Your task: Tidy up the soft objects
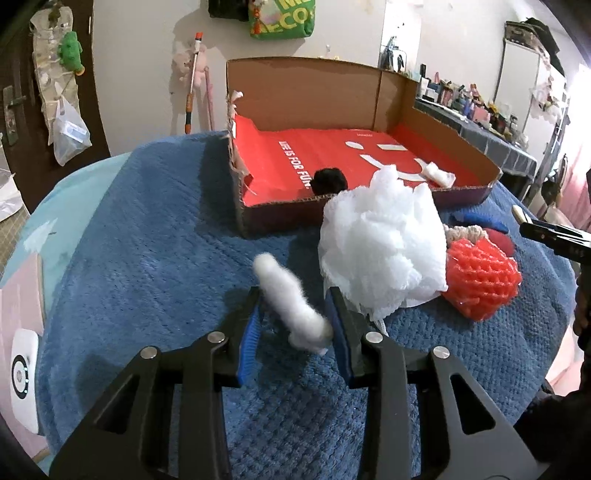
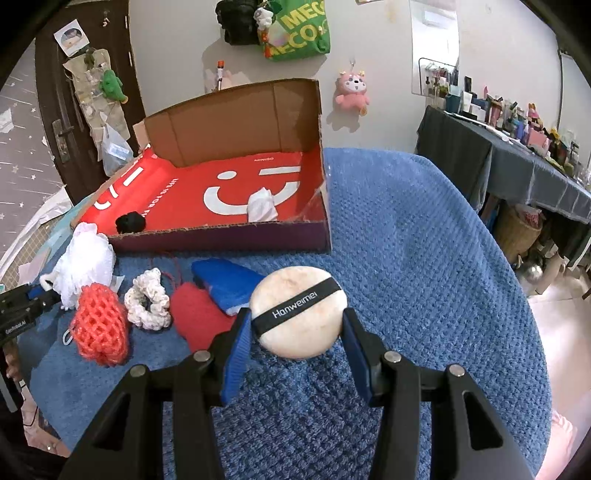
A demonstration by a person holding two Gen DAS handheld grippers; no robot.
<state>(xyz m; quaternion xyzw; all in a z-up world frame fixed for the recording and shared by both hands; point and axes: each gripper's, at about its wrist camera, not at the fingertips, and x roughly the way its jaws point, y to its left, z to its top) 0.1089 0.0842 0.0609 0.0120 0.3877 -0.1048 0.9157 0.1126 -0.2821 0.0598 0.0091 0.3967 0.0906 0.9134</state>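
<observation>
A cardboard box (image 1: 436, 114) with a red lining stands on a blue blanket (image 1: 147, 258); it holds a black pompom (image 1: 330, 181) and a white wad (image 1: 439, 174). My left gripper (image 1: 295, 314) is open around a white cotton roll (image 1: 290, 299) that lies between its fingers. My right gripper (image 2: 295, 325) is open around a round cream powder puff (image 2: 298, 314) with a black band. Beside them lie a white mesh pouf (image 1: 380, 247), a red foam net (image 2: 99, 325), a cream scrunchie (image 2: 147, 299), a red knit piece (image 2: 197, 314) and a blue cloth (image 2: 229, 280).
The blanket's edge drops off at the right (image 2: 517, 295). A dark-covered table (image 2: 517, 166) with many small items stands at the far right. Bags and toys hang on the wall (image 2: 295, 33) behind the box. A door (image 2: 55, 129) is at the left.
</observation>
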